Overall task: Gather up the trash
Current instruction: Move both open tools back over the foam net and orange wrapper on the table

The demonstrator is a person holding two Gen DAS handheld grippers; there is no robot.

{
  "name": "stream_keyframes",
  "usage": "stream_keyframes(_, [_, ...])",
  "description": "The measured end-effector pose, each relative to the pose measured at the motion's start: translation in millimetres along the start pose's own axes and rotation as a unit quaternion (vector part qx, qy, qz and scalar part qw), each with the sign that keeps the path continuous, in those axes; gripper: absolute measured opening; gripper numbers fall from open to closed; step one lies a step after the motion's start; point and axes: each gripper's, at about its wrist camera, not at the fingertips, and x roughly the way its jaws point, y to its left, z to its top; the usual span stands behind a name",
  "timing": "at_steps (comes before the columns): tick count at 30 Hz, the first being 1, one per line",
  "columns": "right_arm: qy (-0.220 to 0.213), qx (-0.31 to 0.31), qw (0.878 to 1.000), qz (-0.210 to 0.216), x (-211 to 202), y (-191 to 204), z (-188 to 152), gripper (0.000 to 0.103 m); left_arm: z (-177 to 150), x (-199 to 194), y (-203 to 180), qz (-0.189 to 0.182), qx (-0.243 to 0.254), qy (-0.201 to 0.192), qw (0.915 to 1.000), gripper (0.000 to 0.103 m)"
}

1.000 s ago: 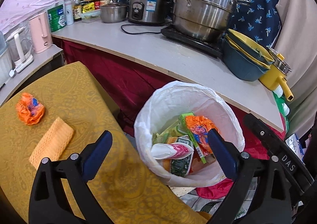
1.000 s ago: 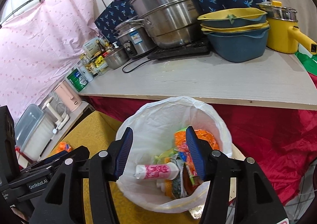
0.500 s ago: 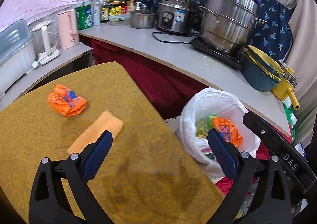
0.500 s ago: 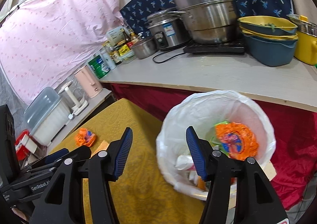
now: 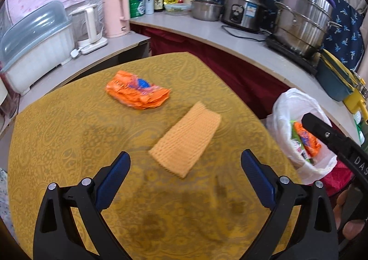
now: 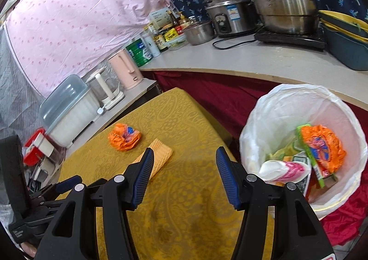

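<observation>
A crumpled orange wrapper [image 5: 138, 93] and a flat orange foam net sleeve [image 5: 186, 140] lie on the yellow tablecloth [image 5: 69, 135]. My left gripper [image 5: 185, 163] is open and empty, just short of the sleeve. Both pieces also show in the right wrist view, the wrapper [image 6: 124, 137] and the sleeve [image 6: 161, 156]. My right gripper [image 6: 184, 161] is open and empty over the table's right part. A white-lined trash bin [image 6: 287, 103] with several wrappers inside stands right of the table; it also shows in the left wrist view [image 5: 287, 108].
A grey counter [image 5: 230, 37] behind holds a rice cooker [image 5: 243, 10], a steamer pot [image 5: 303, 23], stacked basins [image 5: 333, 76], bottles and a pink kettle [image 5: 115, 16]. A lidded white box [image 5: 34, 48] stands at the left. Red cloth hangs under the counter.
Both grippers have swung left from over the trash bin to over the table. The wrapper and sleeve are now in front of the left gripper. Both stay open.
</observation>
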Motion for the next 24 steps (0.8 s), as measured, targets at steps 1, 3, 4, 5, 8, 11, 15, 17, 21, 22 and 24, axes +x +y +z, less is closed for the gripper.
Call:
stream_keyframes(1, [0.005, -0.002, 1.0, 0.003, 6, 5, -2, 0.055, -1, 4, 6, 0.002, -0.005, 0.003, 1.0, 0.092])
stream_keyframes(3, [0.011, -0.004, 1.0, 0.005, 16, 10, -4, 0.055, -3, 12, 15, 0.005, -0.012, 0.009, 0.9999, 0.092])
stream_keyframes(4, [0.014, -0.004, 1.0, 0.006, 20, 11, -4, 0.055, -5, 16, 20, 0.006, -0.015, 0.012, 0.9998, 0.092])
stream_keyframes(5, [0.016, -0.005, 1.0, 0.007, 24, 13, -5, 0.055, -5, 20, 23, 0.006, -0.017, 0.014, 0.9997, 0.092])
stream_keyframes(8, [0.024, -0.007, 1.0, 0.009, 38, 18, -5, 0.055, -6, 36, 32, 0.007, -0.022, 0.025, 0.9994, 0.092])
stream_keyframes(11, [0.031, -0.009, 0.999, 0.01, 53, 21, -3, 0.055, -5, 53, 35, 0.008, -0.022, 0.034, 0.9992, 0.092])
stream_keyframes(15, [0.04, -0.009, 0.999, 0.01, 74, 23, -1, 0.055, -3, 74, 39, 0.007, -0.02, 0.044, 0.9988, 0.092])
stream_keyframes(17, [0.044, -0.01, 0.999, 0.01, 83, 25, -1, 0.055, -1, 84, 41, 0.002, -0.021, 0.051, 0.9985, 0.089])
stream_keyframes(21, [0.052, -0.012, 0.999, 0.011, 99, 30, 0, 0.055, -1, 100, 42, -0.009, -0.013, 0.07, 0.9974, 0.07])
stream_keyframes(22, [0.054, -0.013, 0.998, 0.012, 103, 32, 0, 0.055, -1, 98, 41, -0.012, -0.008, 0.064, 0.9978, 0.066])
stream_keyframes(24, [0.057, -0.017, 0.998, 0.014, 109, 36, -1, 0.055, 0, 95, 40, -0.033, -0.003, 0.068, 0.9971, 0.043])
